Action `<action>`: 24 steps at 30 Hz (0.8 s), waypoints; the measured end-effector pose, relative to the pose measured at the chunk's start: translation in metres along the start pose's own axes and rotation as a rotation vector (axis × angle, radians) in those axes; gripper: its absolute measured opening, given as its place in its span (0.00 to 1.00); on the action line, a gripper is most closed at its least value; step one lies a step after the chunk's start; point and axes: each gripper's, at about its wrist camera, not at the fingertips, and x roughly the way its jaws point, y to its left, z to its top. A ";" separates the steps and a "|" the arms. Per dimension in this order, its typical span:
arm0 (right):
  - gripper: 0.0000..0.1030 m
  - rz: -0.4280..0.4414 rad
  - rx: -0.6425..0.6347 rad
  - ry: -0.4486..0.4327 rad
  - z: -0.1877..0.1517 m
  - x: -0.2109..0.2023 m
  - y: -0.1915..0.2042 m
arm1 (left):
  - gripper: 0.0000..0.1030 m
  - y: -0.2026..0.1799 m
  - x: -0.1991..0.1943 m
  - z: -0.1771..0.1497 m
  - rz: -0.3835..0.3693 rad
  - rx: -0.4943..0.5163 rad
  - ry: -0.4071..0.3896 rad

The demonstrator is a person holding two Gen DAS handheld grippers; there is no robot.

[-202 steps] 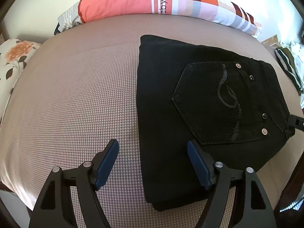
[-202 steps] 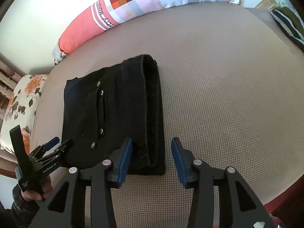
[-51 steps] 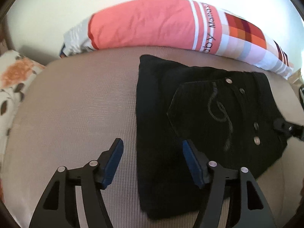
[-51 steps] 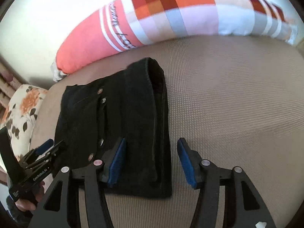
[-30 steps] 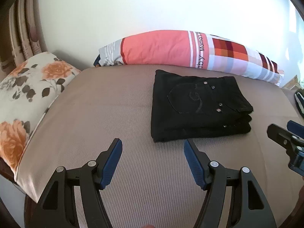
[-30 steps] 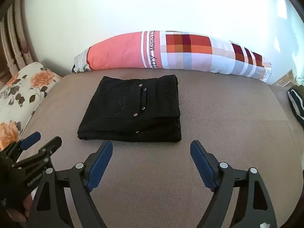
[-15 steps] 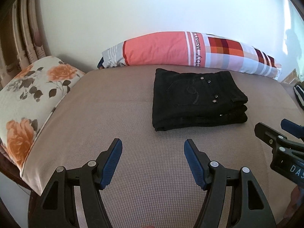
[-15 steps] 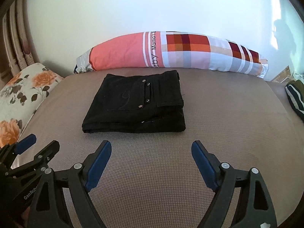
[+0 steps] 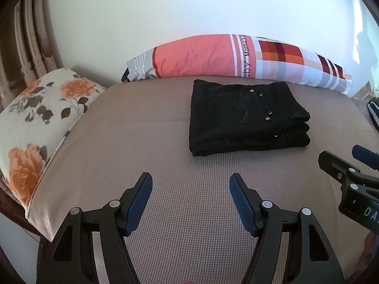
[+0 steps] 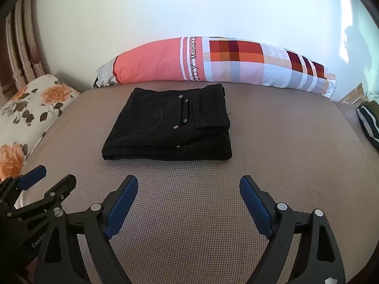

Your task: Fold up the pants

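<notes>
You had pulled both tools back from the pants (image 9: 246, 118), and that was the real change: moments earlier the left tool (image 9: 190, 190) straddled the near left corner of the black bundle and the right tool (image 10: 188, 191) its right-hand edge, and now both hung over bare bed (image 9: 142, 142), well short of the fabric. Your left tool stood moderately open with nothing between its blue pads (image 9: 138, 203). Your right tool stood wider, also empty; its opening had crept only slightly wider over the last second.

The pants lay as a compact, squared stack toward the back of the bed, just in front of the long striped pillow (image 10: 213, 64), back pocket and rivets facing up, layered edges turned toward you. A floral cushion (image 9: 35, 123) sat at the left edge of the bed, and a dark striped garment (image 10: 369, 120) showed at the far right.

Judging by the tidy stack and your withdrawal, the folding looked finished. Nothing pressed on the bundle, and it held its shape unaided, so no further tuck seemed needed.
</notes>
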 end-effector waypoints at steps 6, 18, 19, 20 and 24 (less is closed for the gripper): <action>0.84 -0.020 -0.001 0.004 -0.002 0.002 -0.001 | 0.66 -0.002 -0.001 -0.004 0.003 -0.003 0.003; 0.85 -0.020 0.007 0.025 -0.006 0.007 -0.001 | 0.66 -0.001 0.003 -0.005 0.001 -0.001 0.013; 0.85 -0.019 0.007 0.025 -0.006 0.007 -0.001 | 0.66 -0.001 0.003 -0.006 0.000 0.000 0.013; 0.85 -0.020 0.006 0.024 -0.006 0.007 -0.001 | 0.66 -0.001 0.004 -0.006 0.001 0.001 0.014; 0.85 -0.020 0.009 0.022 -0.006 0.007 -0.001 | 0.66 -0.002 0.003 -0.006 0.002 -0.001 0.011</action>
